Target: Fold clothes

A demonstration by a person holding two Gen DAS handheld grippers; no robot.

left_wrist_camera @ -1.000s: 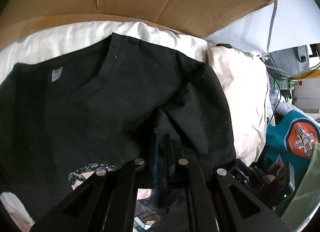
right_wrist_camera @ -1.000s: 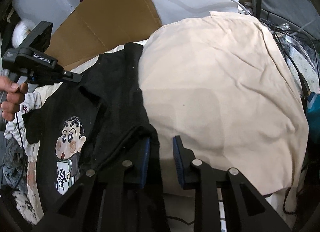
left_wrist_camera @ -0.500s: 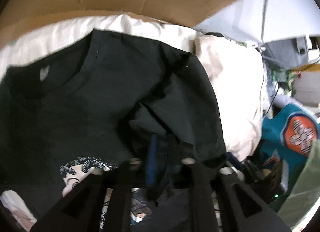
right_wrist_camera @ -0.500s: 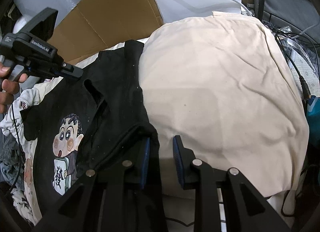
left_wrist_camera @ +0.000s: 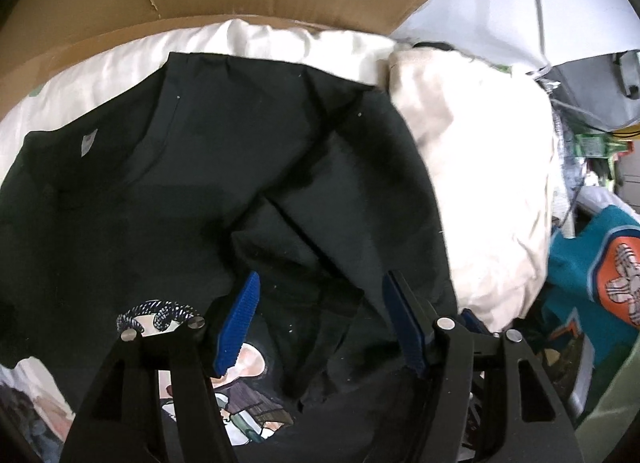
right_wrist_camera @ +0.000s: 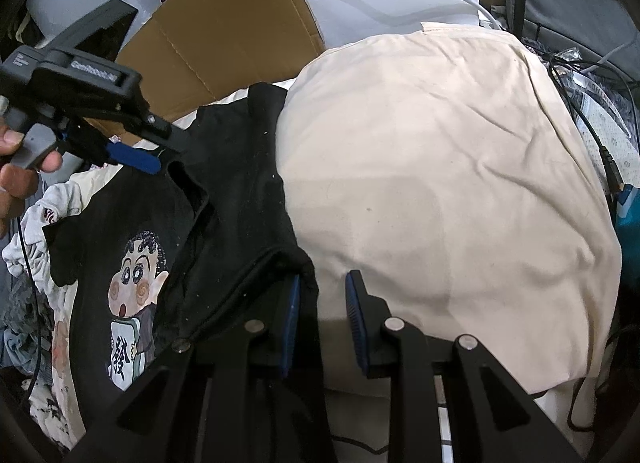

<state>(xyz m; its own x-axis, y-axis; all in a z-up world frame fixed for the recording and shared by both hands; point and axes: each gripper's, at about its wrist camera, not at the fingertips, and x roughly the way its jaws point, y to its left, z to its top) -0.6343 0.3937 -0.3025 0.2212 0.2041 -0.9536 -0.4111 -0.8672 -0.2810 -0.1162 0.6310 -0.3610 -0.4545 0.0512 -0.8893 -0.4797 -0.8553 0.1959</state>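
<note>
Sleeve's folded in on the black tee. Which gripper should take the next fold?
Probably the right gripper: its jaws straddle the black T-shirt's near edge beside the cream pillow. The left gripper has just been opening, its pads apart over the folded sleeve.

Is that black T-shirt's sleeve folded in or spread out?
Folded in: the sleeve lies doubled over the black T-shirt chest.

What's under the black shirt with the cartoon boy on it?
The black shirt lies on white bedding, which peeks out past its collar, with more printed clothes showing at its left edge. What lies under the shirt's middle is covered.
</note>
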